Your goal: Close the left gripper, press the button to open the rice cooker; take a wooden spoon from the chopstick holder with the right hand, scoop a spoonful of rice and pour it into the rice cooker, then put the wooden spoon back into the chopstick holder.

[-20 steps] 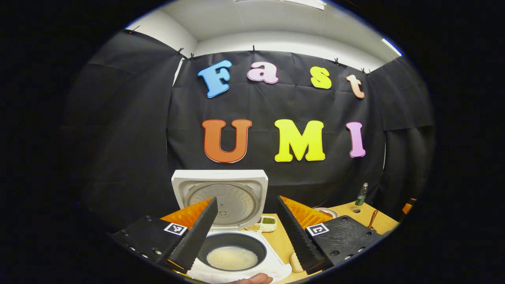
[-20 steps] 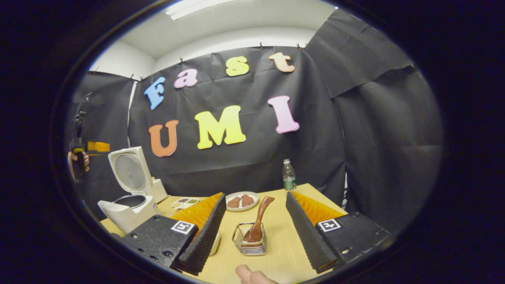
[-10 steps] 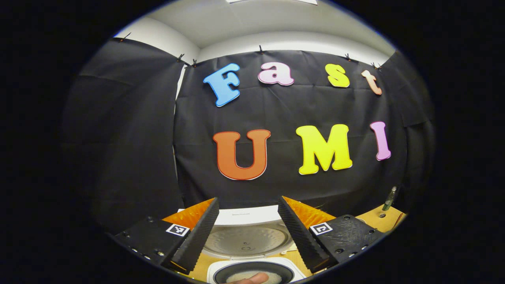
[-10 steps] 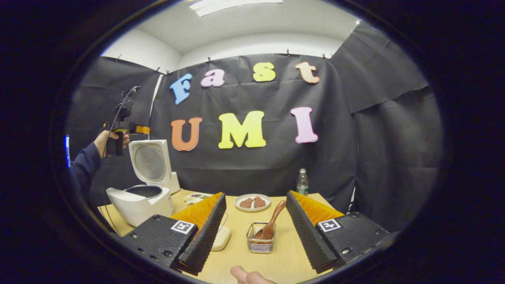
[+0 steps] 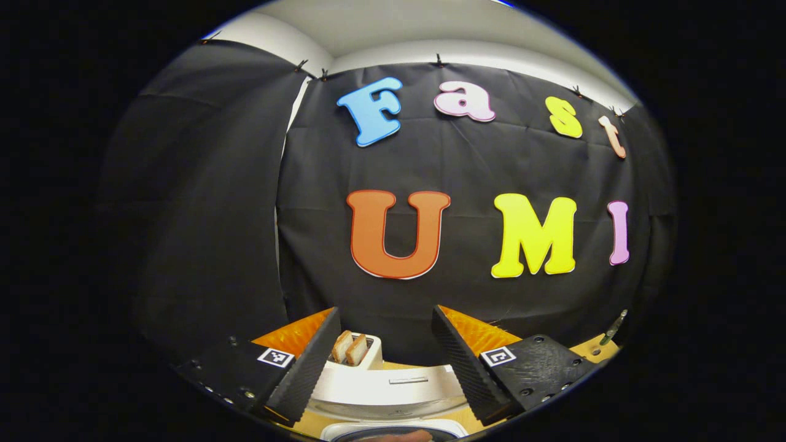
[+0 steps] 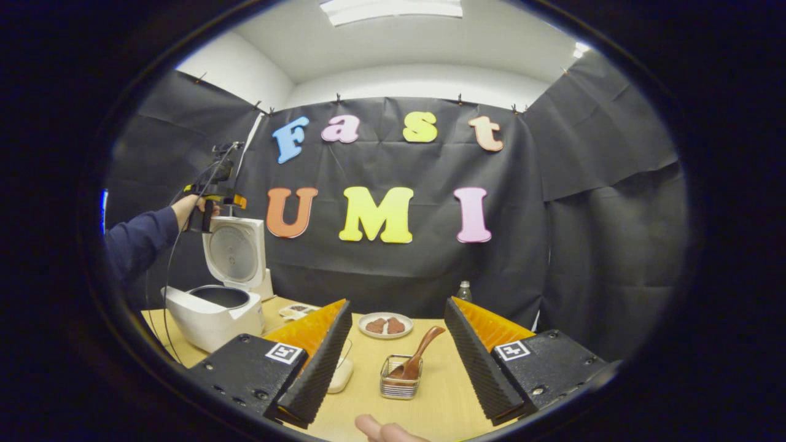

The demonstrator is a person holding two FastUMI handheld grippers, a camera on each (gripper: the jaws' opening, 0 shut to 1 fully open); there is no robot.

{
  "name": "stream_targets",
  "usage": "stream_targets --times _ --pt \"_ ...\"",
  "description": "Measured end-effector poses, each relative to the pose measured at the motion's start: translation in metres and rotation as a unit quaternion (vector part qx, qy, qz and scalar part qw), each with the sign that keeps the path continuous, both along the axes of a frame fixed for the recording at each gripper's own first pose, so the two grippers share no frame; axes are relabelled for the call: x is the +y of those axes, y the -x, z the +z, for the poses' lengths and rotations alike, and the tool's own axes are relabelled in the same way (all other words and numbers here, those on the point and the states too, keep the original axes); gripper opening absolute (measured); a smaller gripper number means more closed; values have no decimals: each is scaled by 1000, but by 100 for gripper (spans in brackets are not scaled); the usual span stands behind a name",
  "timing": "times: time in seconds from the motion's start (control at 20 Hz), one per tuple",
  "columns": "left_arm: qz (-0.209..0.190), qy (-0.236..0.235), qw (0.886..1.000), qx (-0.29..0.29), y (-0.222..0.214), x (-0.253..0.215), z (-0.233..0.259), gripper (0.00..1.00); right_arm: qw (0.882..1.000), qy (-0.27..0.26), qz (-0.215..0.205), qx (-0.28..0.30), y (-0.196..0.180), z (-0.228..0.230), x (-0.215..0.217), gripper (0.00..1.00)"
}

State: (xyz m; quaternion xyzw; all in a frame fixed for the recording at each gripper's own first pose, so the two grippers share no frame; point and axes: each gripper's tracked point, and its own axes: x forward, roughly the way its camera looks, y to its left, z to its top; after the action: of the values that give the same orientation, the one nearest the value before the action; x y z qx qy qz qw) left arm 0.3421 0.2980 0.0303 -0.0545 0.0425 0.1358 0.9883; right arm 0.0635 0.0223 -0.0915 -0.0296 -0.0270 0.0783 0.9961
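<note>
The white rice cooker (image 6: 212,310) stands open at the table's left, its lid (image 6: 236,252) upright. A hand holds my left gripper (image 6: 215,199) above that lid. In the left gripper view my left gripper (image 5: 385,312) is open and holds nothing, with the lid's top edge (image 5: 393,390) and the pot's rim (image 5: 393,433) below it. My right gripper (image 6: 398,302) is open too, hanging short of the wire chopstick holder (image 6: 399,385). The wooden spoon (image 6: 419,361) leans in that holder, handle up and to the right.
A toaster (image 5: 351,351) with two bread slices stands behind the cooker. On the wooden table (image 6: 430,405) are a plate of brown food (image 6: 385,325), a small white dish (image 6: 341,374), a seasoning tray (image 6: 298,310) and a bottle (image 6: 465,290).
My left gripper has risen from over the pot to above the lid, staying open. My right gripper has drawn back from the holder, where the spoon stays.
</note>
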Motion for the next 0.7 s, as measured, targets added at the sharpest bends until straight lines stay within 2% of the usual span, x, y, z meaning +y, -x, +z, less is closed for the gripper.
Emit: stream_targets --times 0.2,0.3,0.4,0.7 --pt "-7 17 999 39 -1 -7 -25 94 1000 5 -8 -9 13 7 -5 98" --pt "-2 -1 998 56 3 -10 -30 97 1000 4 -13 -12 21 10 -9 99" --pt "-3 -14 997 74 13 -16 -32 97 1000 -3 -6 -12 38 10 -3 98" --pt "-9 -2 995 100 59 -35 -43 96 1000 -11 -12 -10 58 9 -16 100"
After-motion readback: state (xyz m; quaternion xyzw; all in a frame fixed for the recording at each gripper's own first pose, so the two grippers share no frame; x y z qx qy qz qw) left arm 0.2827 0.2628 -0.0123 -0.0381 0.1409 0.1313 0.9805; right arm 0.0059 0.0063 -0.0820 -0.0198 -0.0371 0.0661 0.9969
